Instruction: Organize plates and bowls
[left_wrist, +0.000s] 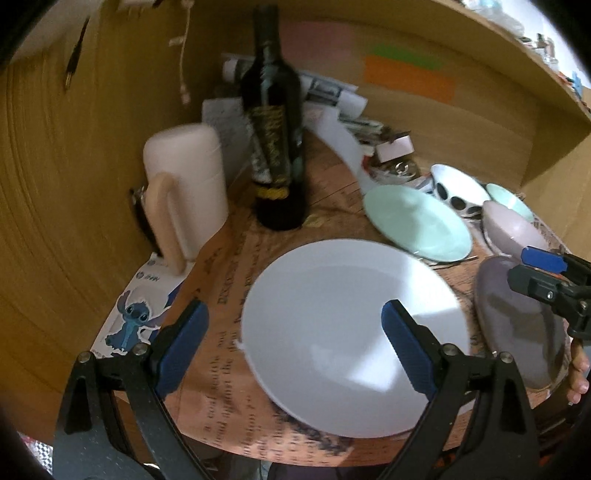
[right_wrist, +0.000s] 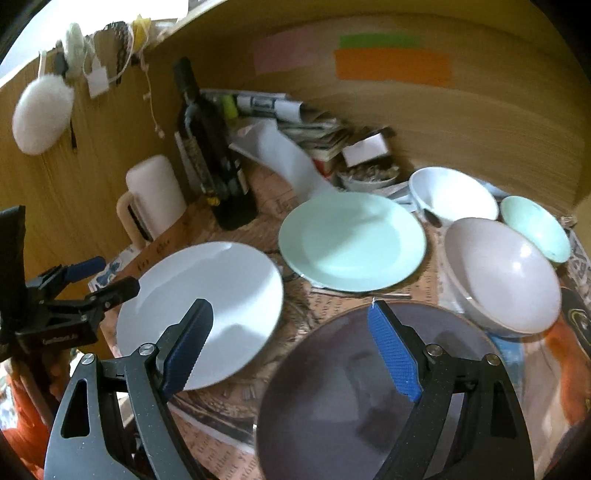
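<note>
A white plate lies near the front of the round table. My left gripper hovers open over its left part, holding nothing. To its right is a dark grey plate, and my right gripper hangs open above its left rim, also empty. Behind them lies a mint plate. At the back right stand a lilac bowl, a white bowl with dark spots outside, and a small mint bowl.
A dark wine bottle and a cream jug stand at the back left against the wooden wall. Papers and a small box are piled at the back. The table edge runs just below the plates. A person's fingers show at the right.
</note>
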